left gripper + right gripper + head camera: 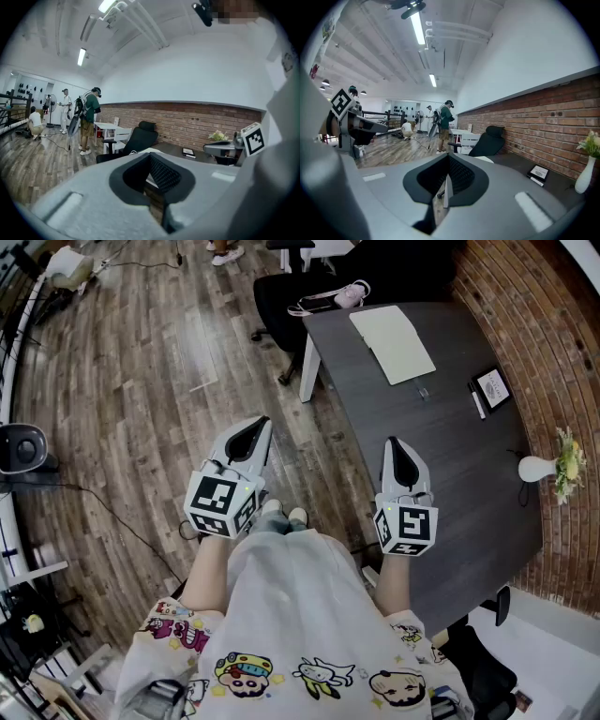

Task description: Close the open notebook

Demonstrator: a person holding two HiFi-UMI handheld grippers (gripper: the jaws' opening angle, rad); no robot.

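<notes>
Nearby: black chair near notebook; tablet, pen, vase rightward.

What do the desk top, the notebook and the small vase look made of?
Dark grey desk top: likely wood-look laminate, matt, faint grain streaks. Pale cream notebook: matt paper pages; cover unseen. Small white bulb-shaped vase: probably ceramic, smooth and even; could be plastic.

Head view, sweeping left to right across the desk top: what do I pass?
notebook → small black-framed card → white vase of flowers
</notes>
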